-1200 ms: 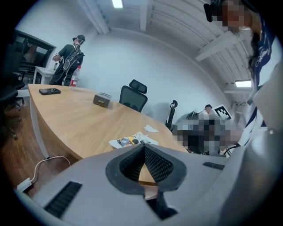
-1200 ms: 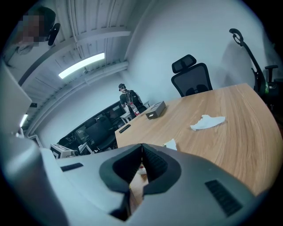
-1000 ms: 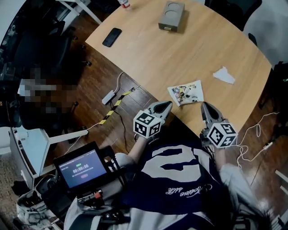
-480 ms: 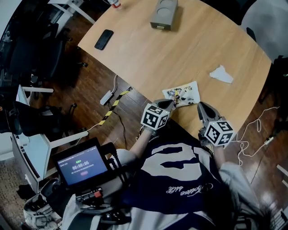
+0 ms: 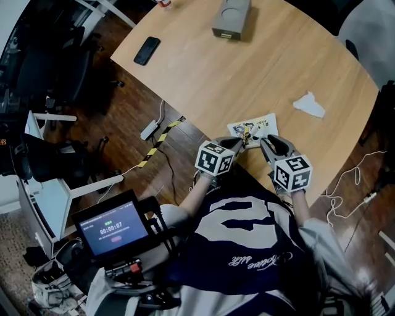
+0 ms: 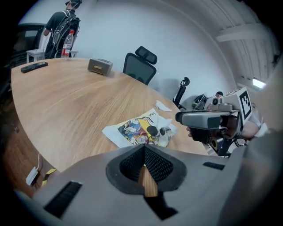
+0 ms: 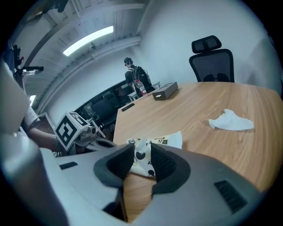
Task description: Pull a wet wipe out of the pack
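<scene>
The wet wipe pack (image 5: 256,126), white with cartoon print, lies flat near the table's near edge. My left gripper (image 5: 237,143) rests shut at the pack's near left corner; in the left gripper view the pack (image 6: 140,129) lies just beyond its closed pads (image 6: 144,148). My right gripper (image 5: 266,143) reaches the pack's near edge from the right. Its jaws are opening. In the right gripper view a white tuft of wipe (image 7: 140,145) sticks up from the pack (image 7: 167,140) in the gap of the right gripper (image 7: 141,159), and the pads do not press on it.
A crumpled white wipe (image 5: 307,103) lies on the wooden table (image 5: 203,68) to the right of the pack. A grey box (image 5: 231,17) and a black phone (image 5: 147,50) sit at the far side. Office chairs and a standing person (image 7: 135,79) are beyond the table.
My right gripper has swung left to the pack's near edge and its jaws have parted. The left gripper came down to the pack's corner early on, then stayed put.
</scene>
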A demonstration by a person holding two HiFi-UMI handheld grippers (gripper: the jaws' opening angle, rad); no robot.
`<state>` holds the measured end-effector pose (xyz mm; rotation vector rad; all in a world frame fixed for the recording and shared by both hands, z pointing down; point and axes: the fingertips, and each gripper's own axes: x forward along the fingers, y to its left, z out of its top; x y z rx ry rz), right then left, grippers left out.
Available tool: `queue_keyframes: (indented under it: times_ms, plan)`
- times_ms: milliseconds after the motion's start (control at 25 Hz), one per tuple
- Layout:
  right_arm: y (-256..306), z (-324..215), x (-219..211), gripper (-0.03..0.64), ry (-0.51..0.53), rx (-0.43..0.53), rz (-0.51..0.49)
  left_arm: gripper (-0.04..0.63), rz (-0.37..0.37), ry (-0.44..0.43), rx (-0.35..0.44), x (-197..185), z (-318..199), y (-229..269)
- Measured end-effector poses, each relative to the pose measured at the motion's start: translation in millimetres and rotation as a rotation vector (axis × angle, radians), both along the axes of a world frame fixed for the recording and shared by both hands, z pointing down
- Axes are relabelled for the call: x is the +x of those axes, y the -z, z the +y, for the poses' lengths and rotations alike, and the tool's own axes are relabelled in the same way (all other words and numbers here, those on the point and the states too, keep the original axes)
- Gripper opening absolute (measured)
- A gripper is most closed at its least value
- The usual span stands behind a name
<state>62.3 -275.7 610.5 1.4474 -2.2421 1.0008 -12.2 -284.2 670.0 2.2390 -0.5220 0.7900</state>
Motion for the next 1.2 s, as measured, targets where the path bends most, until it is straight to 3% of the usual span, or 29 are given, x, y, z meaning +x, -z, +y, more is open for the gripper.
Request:
queue_keyframes:
  times_ms: [280, 480, 600, 960, 1200]
  plan:
    - [-30.5, -28.7, -21.0, 0.106, 0.123, -0.023, 0.182, 0.003, 0.022, 0.027, 0.012, -1.4, -4.0, -1.4]
    - [-51.2, -32.6, -18.2, 0.098, 0.115, -0.065, 0.256, 0.003, 0.025, 0.035, 0.015, 0.5, -1.9, -7.5]
    - [-47.8, -35.9, -16.2, 0.008, 0.104, -0.062, 0.236, 0.003, 0.023, 0.033, 0.022, 0.2, -3.3, -8.0]
    - [6.1, -25.6, -22.6, 0.005, -0.003, -0.026, 0.012, 0.003, 0.048, 0.035, 0.014, -6.1, 4.2, 7.0]
    - [20.8, -23.2, -20.8, 0.005, 0.003, 0.006, 0.009, 0.003, 0.064, 0.036, -0.002, -4.6, 2.6, 6.1]
